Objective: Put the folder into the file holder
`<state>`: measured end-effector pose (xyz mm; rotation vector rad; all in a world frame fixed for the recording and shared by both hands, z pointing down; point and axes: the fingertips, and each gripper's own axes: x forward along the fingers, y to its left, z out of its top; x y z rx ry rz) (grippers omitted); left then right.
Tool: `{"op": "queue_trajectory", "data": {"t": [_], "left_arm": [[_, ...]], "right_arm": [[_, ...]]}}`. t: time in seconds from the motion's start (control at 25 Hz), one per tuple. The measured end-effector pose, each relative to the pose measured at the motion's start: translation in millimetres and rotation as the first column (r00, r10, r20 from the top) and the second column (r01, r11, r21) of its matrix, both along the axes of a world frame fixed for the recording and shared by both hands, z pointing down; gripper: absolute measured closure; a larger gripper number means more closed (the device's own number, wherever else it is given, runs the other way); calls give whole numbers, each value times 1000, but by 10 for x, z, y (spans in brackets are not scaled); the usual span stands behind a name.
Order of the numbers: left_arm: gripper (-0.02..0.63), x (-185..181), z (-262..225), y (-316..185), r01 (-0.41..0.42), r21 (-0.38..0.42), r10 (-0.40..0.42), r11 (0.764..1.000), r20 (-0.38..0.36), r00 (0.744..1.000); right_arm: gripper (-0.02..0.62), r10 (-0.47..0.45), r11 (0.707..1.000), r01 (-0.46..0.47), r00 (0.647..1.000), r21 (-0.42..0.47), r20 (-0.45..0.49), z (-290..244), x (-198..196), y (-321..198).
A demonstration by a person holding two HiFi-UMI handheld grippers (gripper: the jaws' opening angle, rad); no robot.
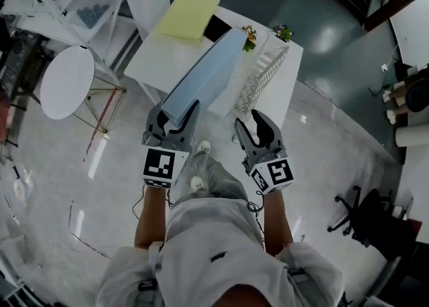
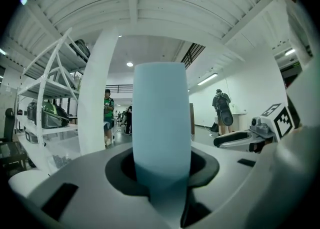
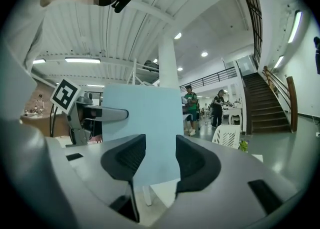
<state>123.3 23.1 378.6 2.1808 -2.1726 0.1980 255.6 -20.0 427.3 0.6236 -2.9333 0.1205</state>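
Observation:
A long light-blue folder [image 1: 204, 74] slants up over the white table [image 1: 153, 57], next to the white wire file holder [image 1: 258, 74] that stands on the table's right part. My left gripper [image 1: 175, 118] is shut on the folder's near end; in the left gripper view the folder [image 2: 161, 118] rises straight from between the jaws of the left gripper [image 2: 161, 170]. My right gripper [image 1: 249, 125] hangs to the right of the folder, below the holder, open. In the right gripper view the jaws of the right gripper [image 3: 160, 158] stand apart, and the folder [image 3: 142, 123] lies beyond them.
A yellow folder [image 1: 189, 16] and a dark flat item [image 1: 216, 28] lie at the table's far side, with two small plants [image 1: 249, 35] near the holder's far end. A round white table [image 1: 67, 82] stands left. A black office chair [image 1: 365, 217] is at the right.

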Motion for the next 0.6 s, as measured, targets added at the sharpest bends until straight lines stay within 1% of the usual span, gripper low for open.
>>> {"op": "queue_trajectory", "data": {"t": [0.16, 0.28, 0.48, 0.6], "left_arm": [[443, 159, -211, 176, 21, 33, -21, 999, -15, 1000], [445, 304, -336, 177, 31, 59, -29, 998, -27, 999], [445, 555, -387, 41, 29, 54, -27, 998, -34, 999], [445, 704, -413, -93, 38, 45, -36, 998, -45, 998]], "right_arm": [[405, 24, 1000, -24, 1000, 16, -7, -83, 268, 146], [405, 41, 999, -41, 999, 22, -10, -133, 440, 133], [408, 53, 998, -53, 999, 24, -5, -168, 686, -37], [410, 45, 999, -45, 999, 16, -5, -170, 809, -218]]}}
